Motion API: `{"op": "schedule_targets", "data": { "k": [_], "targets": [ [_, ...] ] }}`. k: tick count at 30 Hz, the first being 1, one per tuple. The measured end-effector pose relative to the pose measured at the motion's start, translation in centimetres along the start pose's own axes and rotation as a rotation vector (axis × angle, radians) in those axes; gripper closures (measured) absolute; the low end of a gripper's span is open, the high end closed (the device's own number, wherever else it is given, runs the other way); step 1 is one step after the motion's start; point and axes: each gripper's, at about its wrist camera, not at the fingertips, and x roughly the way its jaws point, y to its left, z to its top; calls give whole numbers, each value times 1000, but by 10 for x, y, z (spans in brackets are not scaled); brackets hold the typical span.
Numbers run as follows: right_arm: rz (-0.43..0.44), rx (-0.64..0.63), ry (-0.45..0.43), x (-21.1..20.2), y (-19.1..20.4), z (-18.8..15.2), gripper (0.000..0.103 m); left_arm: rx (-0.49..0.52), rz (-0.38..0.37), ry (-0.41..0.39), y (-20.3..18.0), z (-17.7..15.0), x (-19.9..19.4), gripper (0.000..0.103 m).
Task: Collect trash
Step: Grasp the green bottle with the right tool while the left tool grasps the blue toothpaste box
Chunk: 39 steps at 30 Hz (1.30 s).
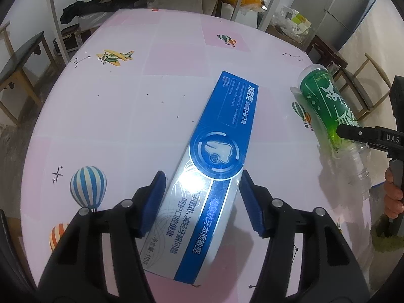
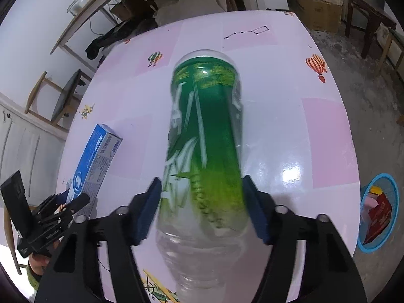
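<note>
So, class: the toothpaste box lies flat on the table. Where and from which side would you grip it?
Grip the toothpaste box across its narrow width, on the two long side faces near the silver end. Come down from above with the left gripper straddling it, since it lies flat and is long and thin; lengthwise looks too wide.

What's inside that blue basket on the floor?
The blue basket sits on the floor beside the table. Inside I can see a red packet, something yellow and something pink. Its wall and the table edge hide whatever lies deeper.
</note>
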Motion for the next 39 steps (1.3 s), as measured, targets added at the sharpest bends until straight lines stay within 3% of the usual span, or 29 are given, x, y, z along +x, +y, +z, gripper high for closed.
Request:
{"op": "schedule_targets", "data": {
  "k": [21, 39],
  "targets": [
    [45, 3, 40, -20, -4, -56, 43, -149, -40, 7, -7, -64, -38, 51],
    [66, 26, 47, -21, -9, -58, 43, -208, -143, 61, -12, -82, -43, 43]
  ]
}}
